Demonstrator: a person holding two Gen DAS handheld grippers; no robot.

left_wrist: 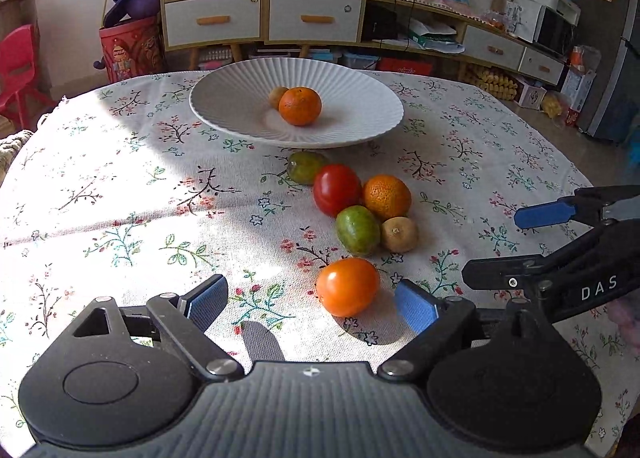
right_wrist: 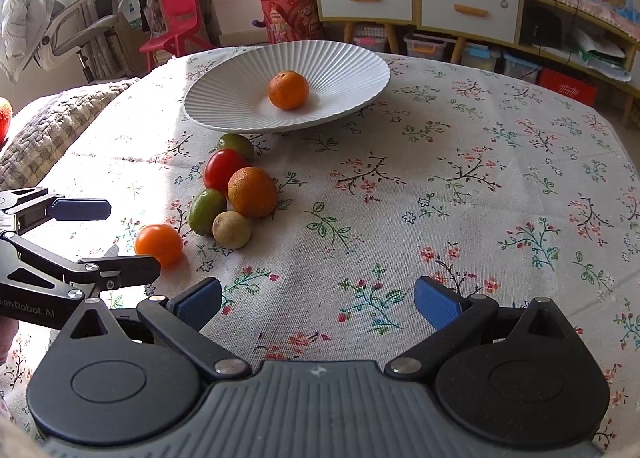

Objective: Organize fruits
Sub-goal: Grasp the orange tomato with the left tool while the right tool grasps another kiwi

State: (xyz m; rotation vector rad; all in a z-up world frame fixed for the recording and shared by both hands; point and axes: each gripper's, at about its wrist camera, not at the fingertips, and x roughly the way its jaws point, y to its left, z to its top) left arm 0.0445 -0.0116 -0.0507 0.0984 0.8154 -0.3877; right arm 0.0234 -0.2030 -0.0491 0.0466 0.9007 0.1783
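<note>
A round table is wearing a floral tablecloth (left_wrist: 120, 186), with sunlight falling across its left side. Toward the far side a white ribbed plate (left_wrist: 224, 106) is holding two pieces of fruit: an orange mandarin (left_wrist: 300, 106) and a small brownish fruit (left_wrist: 277, 96) touching it from behind. Six more fruits are lying on the cloth in front of the plate. Five are clustering together: a green-orange fruit (left_wrist: 306, 172) nearest the plate, a red tomato (left_wrist: 337, 189), a second mandarin (left_wrist: 387, 197), a green oval fruit (left_wrist: 357, 230) and a brown kiwi-like fruit (left_wrist: 399, 234). An orange tomato (left_wrist: 347, 286) is sitting alone, nearest the tools. The left gripper (left_wrist: 312, 302) is hovering with its jaws spread wide and empty, the orange tomato lying just ahead between its blue pads. The right gripper (right_wrist: 318, 300) is also gaping open over bare cloth. Behind the table, wooden cabinets (left_wrist: 260, 18) with white drawers and a red chair (right_wrist: 178, 22) are lining the room.
</note>
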